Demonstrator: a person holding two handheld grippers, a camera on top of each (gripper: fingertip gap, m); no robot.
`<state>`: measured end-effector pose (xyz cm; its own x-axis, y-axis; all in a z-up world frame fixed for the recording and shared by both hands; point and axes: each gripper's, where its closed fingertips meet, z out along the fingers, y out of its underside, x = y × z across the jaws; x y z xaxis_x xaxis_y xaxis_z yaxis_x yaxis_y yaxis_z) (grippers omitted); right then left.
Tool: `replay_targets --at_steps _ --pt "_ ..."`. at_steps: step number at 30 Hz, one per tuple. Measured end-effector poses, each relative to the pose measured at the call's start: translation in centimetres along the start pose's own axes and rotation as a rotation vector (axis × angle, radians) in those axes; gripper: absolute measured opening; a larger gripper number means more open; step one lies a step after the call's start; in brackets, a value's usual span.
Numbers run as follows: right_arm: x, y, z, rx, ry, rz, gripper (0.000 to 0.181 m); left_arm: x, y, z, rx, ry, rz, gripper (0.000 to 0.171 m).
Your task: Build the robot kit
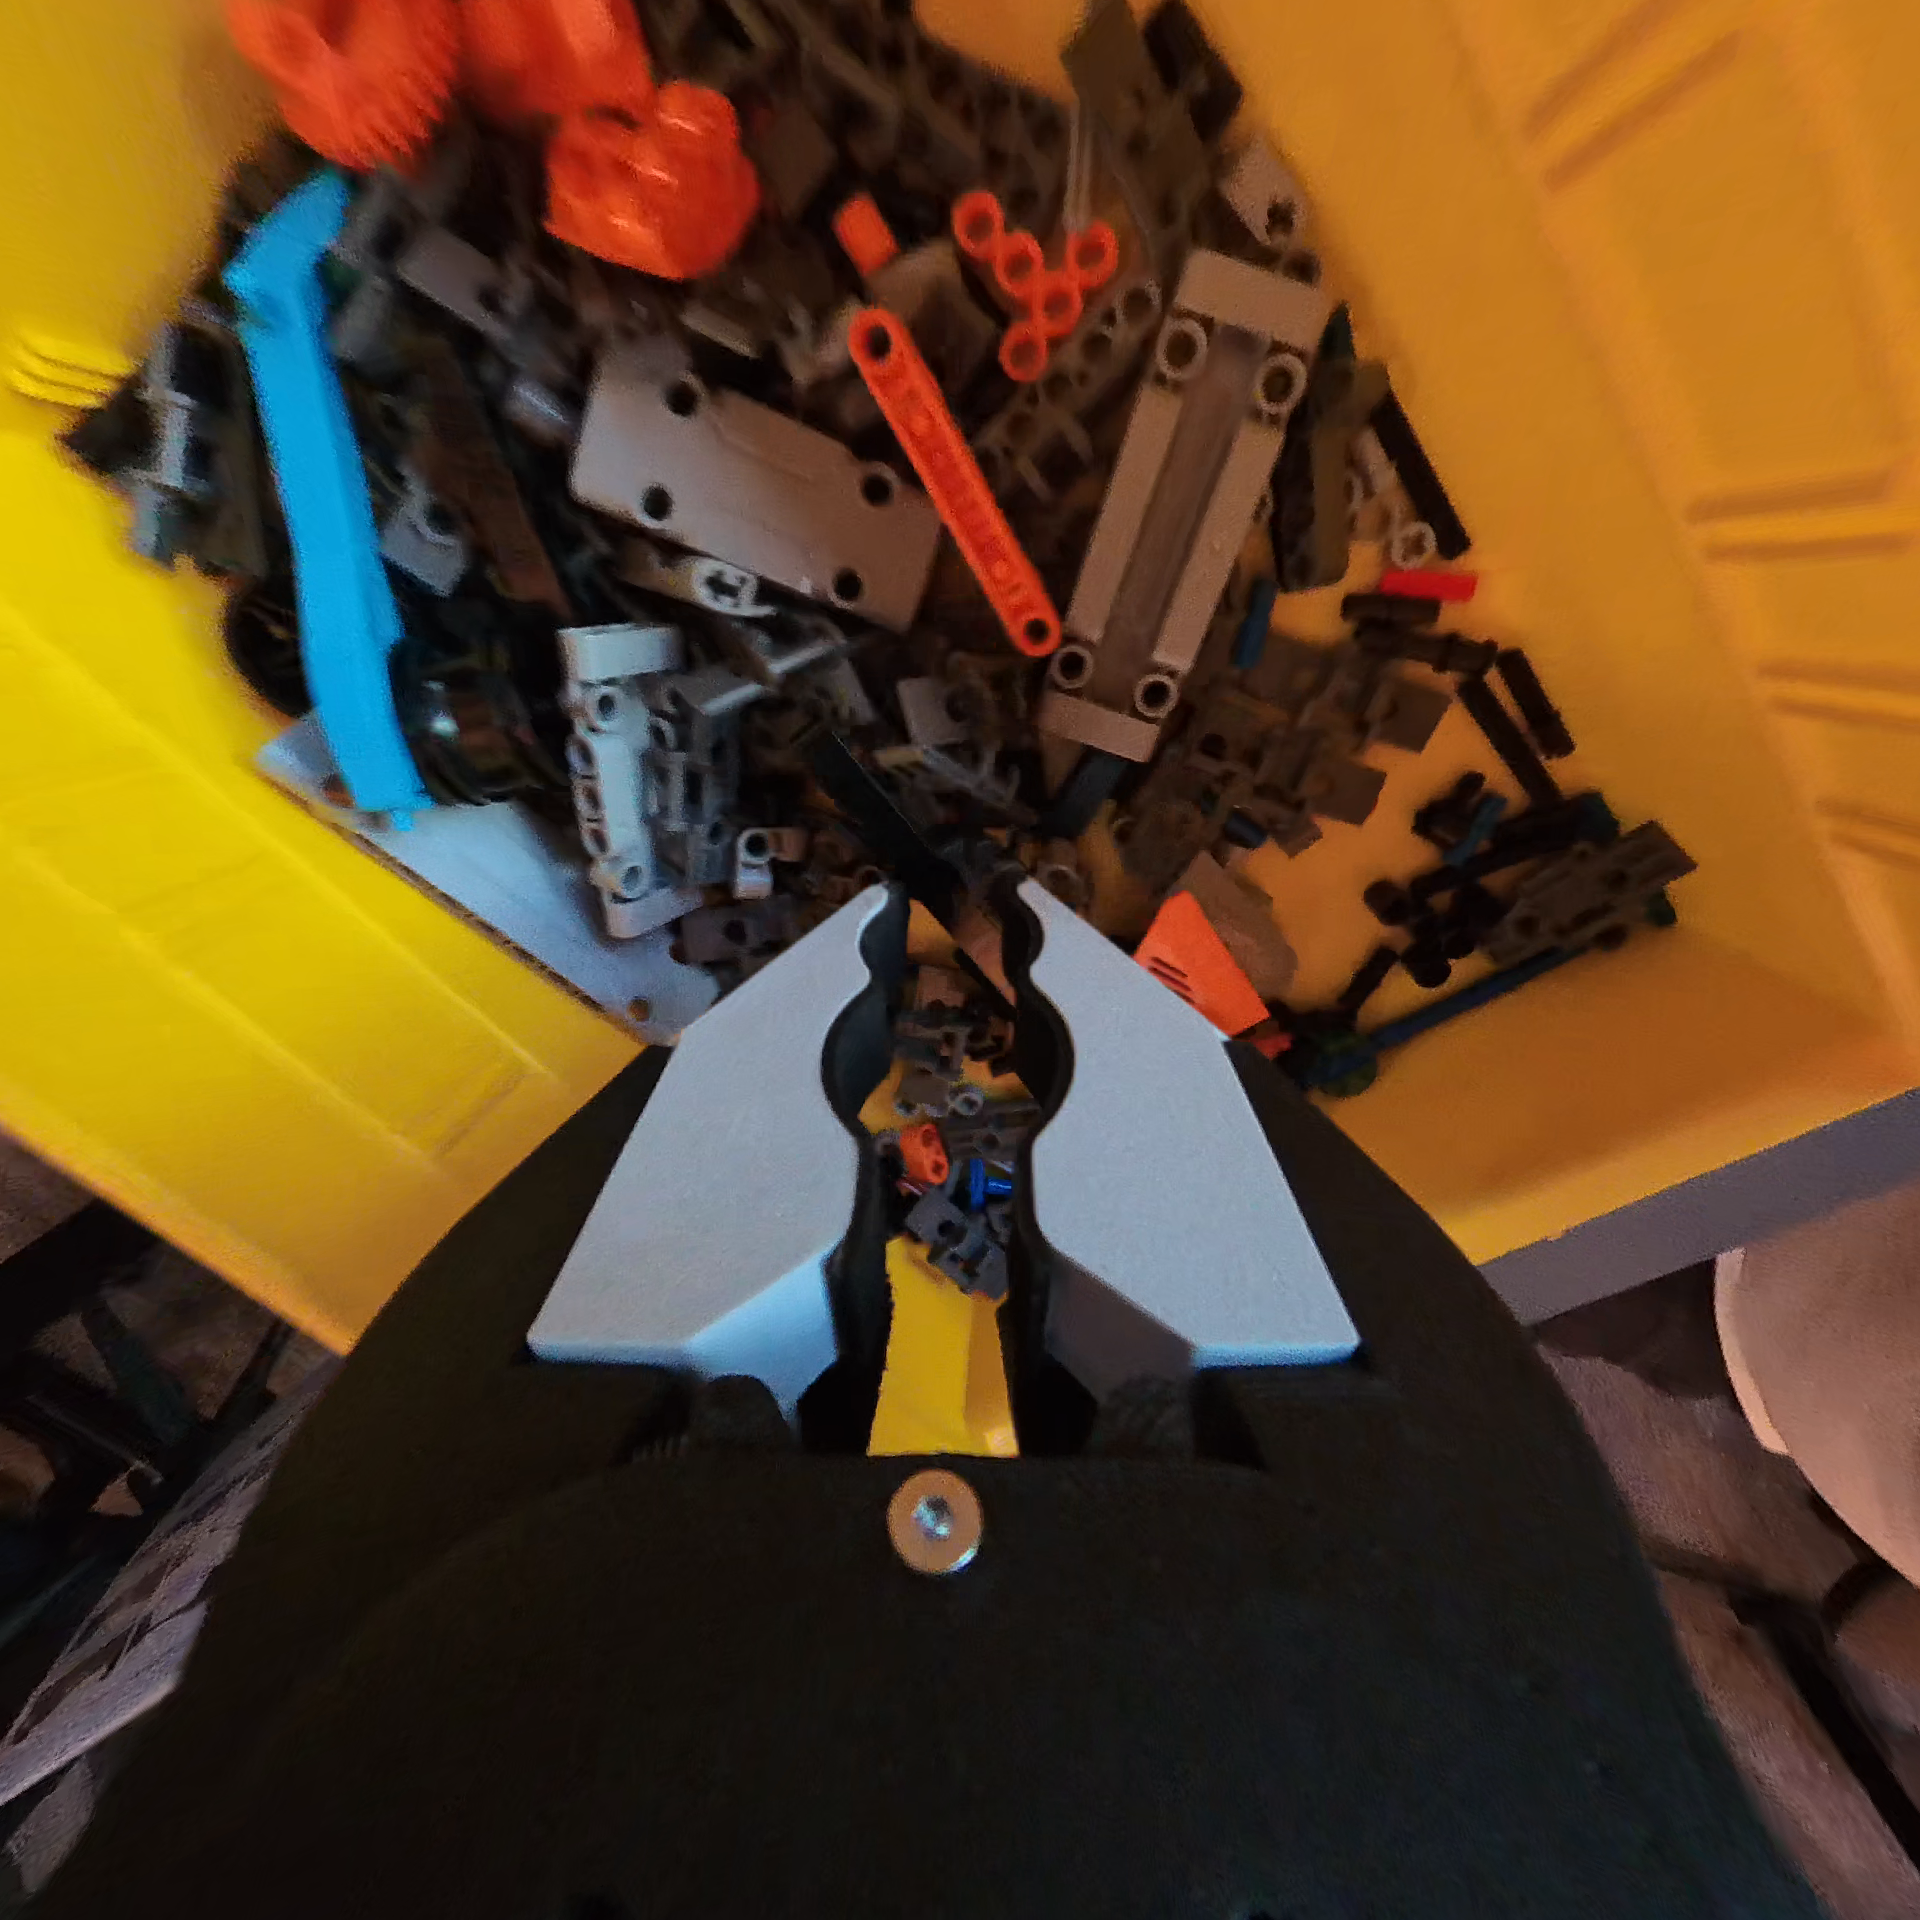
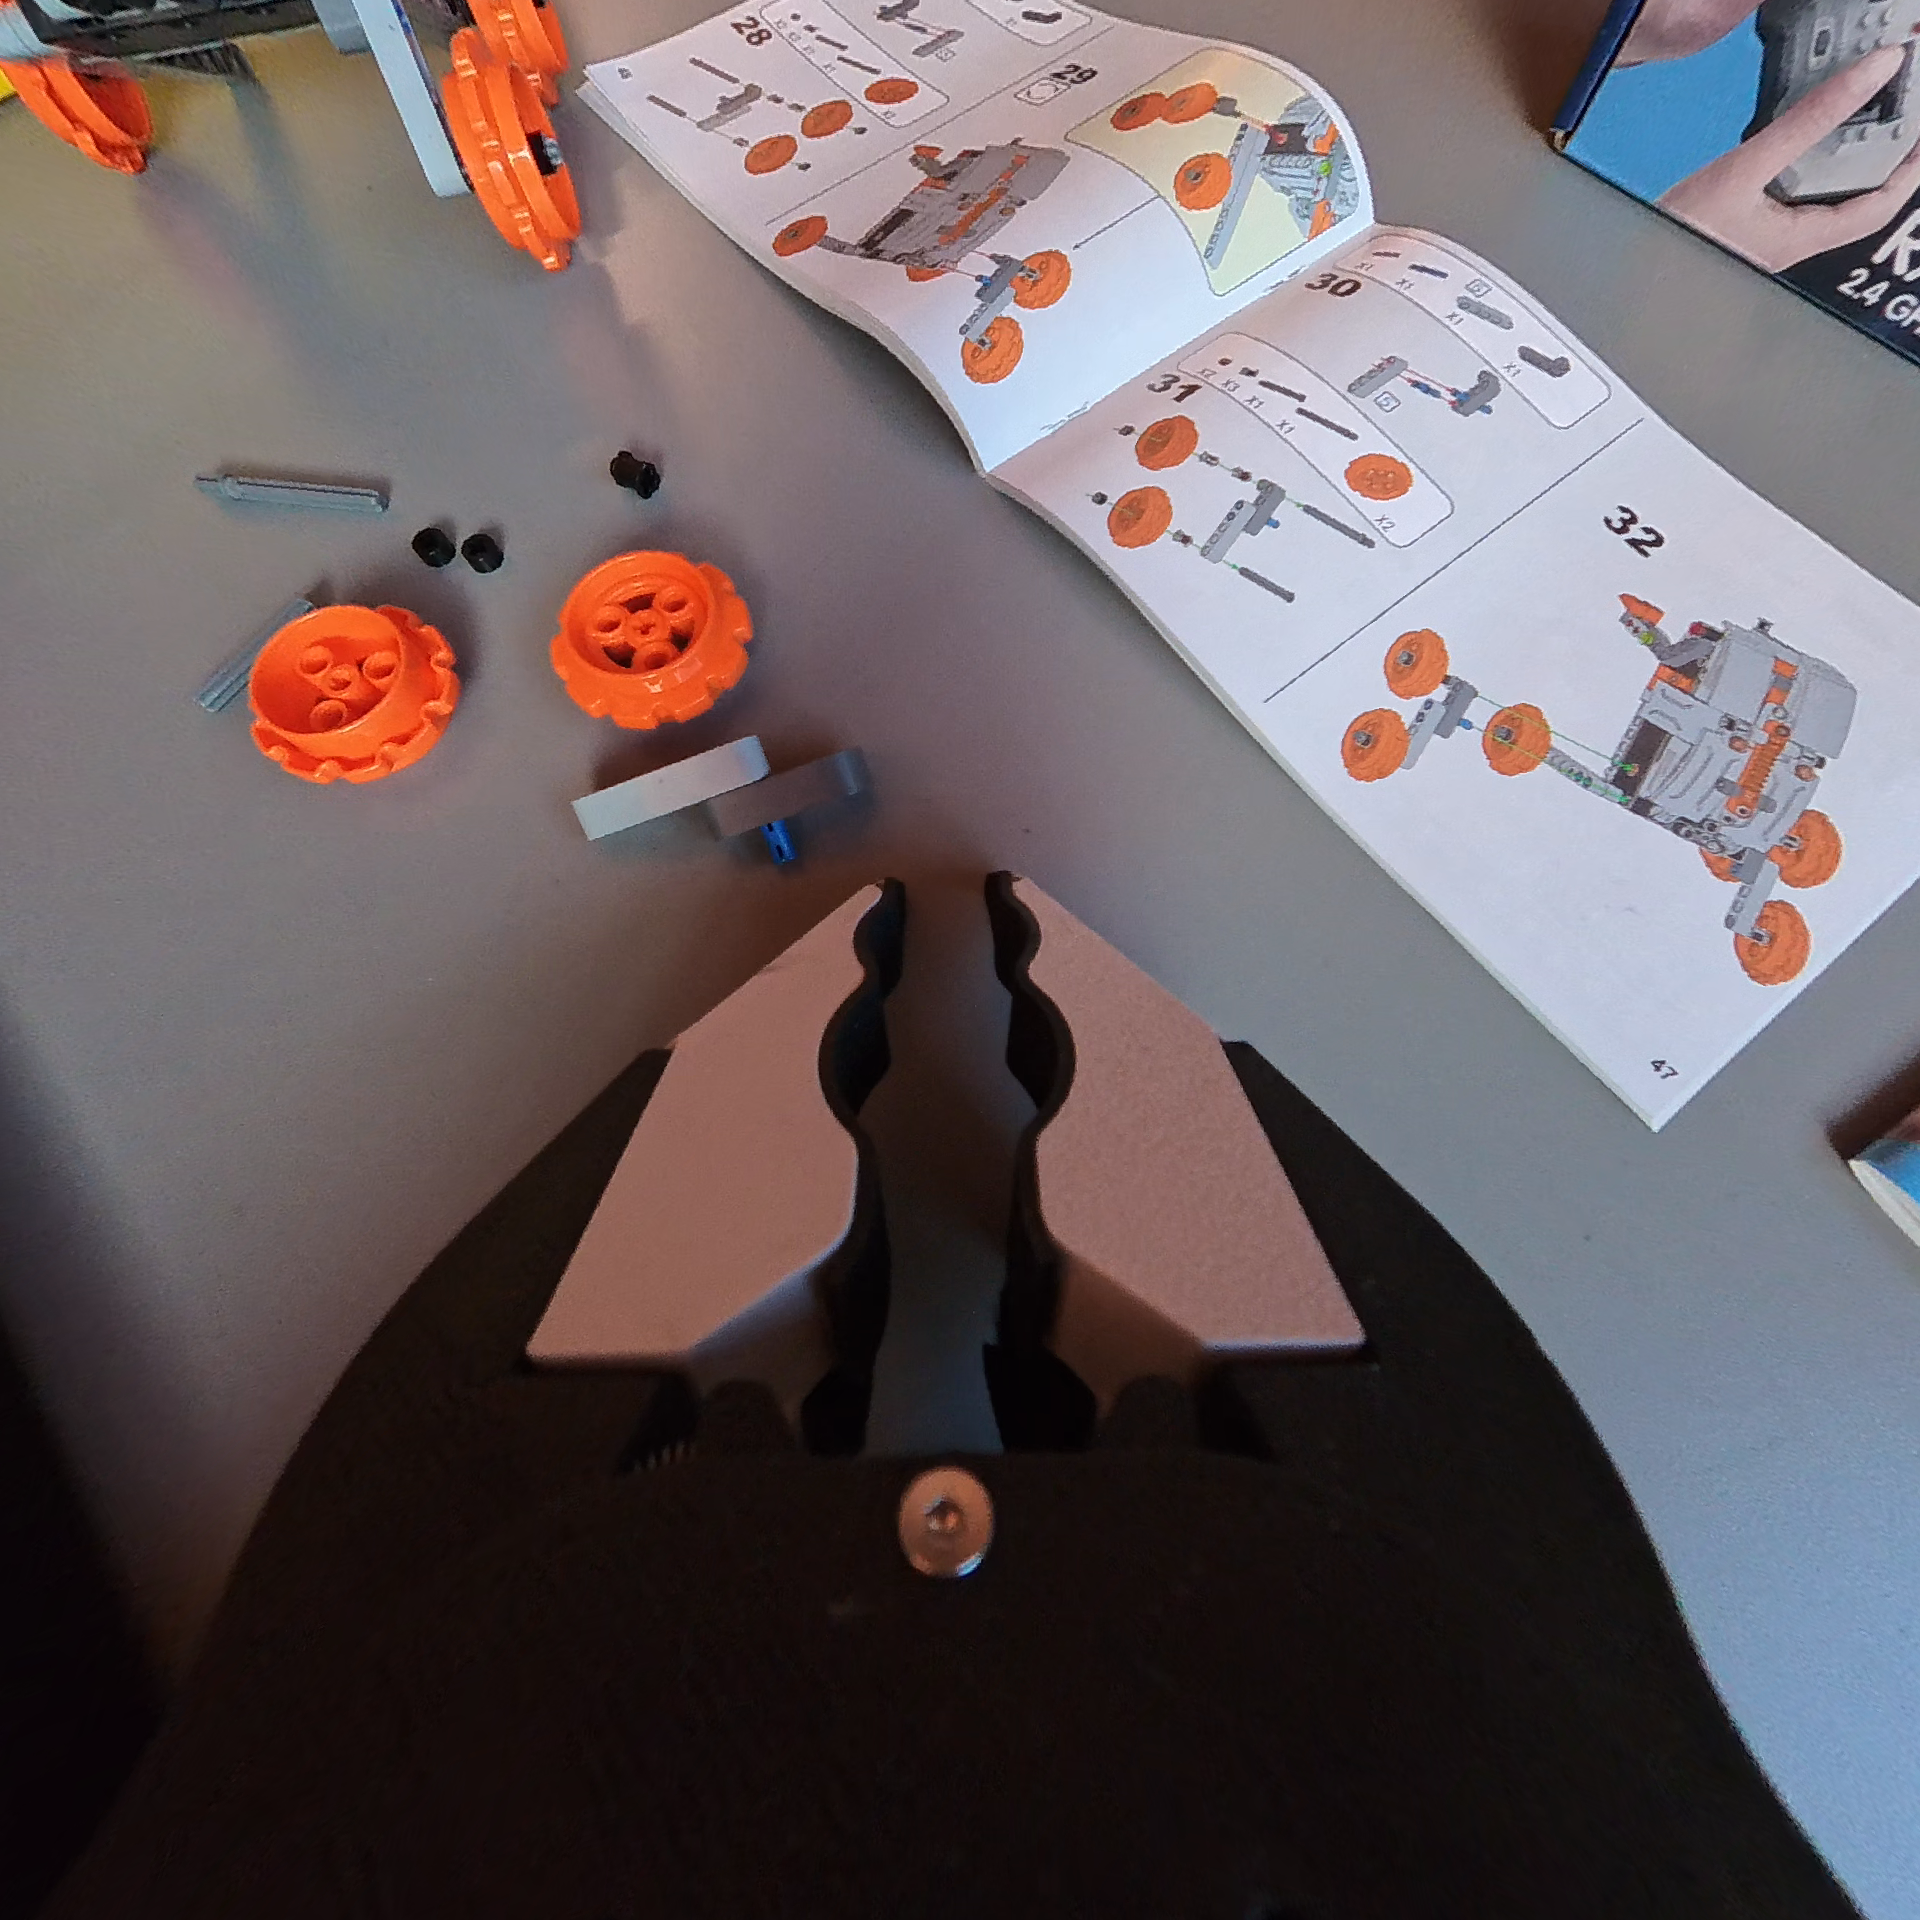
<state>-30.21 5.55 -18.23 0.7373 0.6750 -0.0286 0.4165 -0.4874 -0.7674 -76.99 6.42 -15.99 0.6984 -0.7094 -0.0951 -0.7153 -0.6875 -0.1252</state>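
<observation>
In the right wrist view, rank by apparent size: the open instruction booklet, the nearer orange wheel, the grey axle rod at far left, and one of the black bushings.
1. Instruction booklet
2. Orange wheel
3. Grey axle rod, longer than the wheel looks wide but far thinner, so unsure
4. Black bushing

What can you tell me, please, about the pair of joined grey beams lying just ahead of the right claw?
The grey beams are two flat, round-ended plastic pieces, one light grey, one darker grey, overlapping in a shallow V. A small blue pin pokes out beneath the overlap. They lie on the grey table, just beyond the right claw, which is open and not touching them. An orange wheel sits close behind, with no clear contact.
</observation>
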Motion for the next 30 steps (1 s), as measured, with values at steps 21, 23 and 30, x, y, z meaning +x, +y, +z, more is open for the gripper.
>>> replay_targets --at_steps 21,23,30 --pt "-0.1 0.0 0.1 -0.001 0.002 -0.016 0.019 -0.4 1.8 1.0 -0.030 0.006 -0.061 0.014" --pt "-0.1 0.0 0.1 -0.001 0.002 -0.016 0.019 -0.5 0.5 1.0 0.023 0.007 -0.020 0.013" --pt "-0.1 -0.1 0.1 -0.001 -0.001 -0.016 0.019 -1.1 -2.6 -0.3 0.171 0.024 -0.003 0.017"
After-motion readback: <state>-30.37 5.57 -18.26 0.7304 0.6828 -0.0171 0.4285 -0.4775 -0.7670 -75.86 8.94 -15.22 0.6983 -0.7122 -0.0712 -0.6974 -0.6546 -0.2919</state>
